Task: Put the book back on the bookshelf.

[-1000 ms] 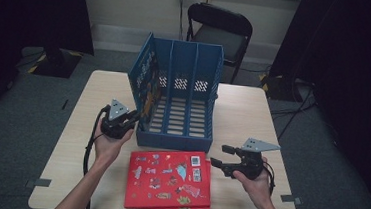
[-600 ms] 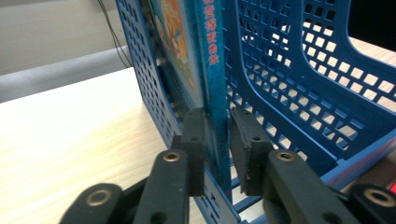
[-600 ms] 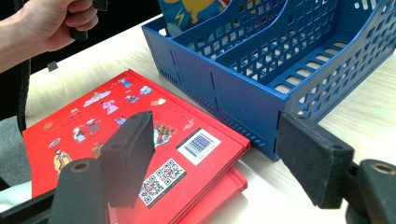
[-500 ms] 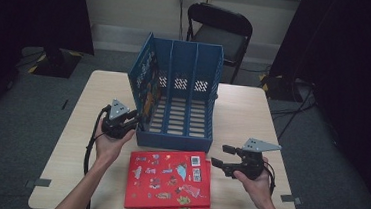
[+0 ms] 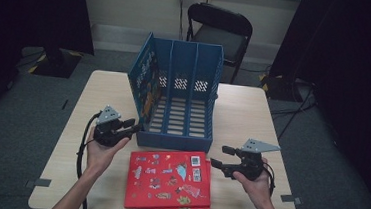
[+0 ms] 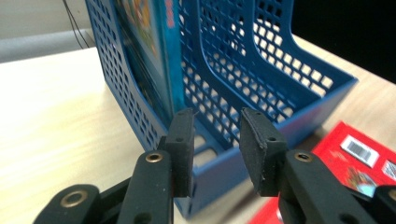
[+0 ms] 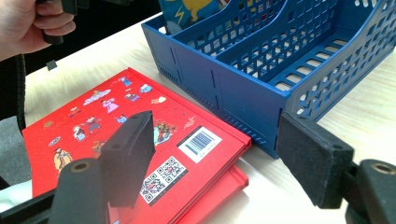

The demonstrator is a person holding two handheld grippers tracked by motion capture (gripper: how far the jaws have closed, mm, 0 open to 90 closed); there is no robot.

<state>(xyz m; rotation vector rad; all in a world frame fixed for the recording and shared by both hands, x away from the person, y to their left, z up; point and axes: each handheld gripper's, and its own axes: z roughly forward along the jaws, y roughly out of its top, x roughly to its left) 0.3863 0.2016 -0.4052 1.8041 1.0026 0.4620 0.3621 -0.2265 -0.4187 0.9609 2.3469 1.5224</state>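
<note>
One book [image 5: 148, 79] already stands in the leftmost slot of the blue rack [image 5: 176, 134] at the centre of the high view. Two red books [image 5: 169, 183] lie stacked at lower centre, touching the rack's front, so most of the filing looks undone. The left gripper [image 5: 132, 125] and right gripper [image 5: 218, 157] both hang with jaws apart, holding nothing.

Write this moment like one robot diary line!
left gripper: open, by blue rack | right gripper: open, beside red book | book: flat on table, ungrasped
</note>
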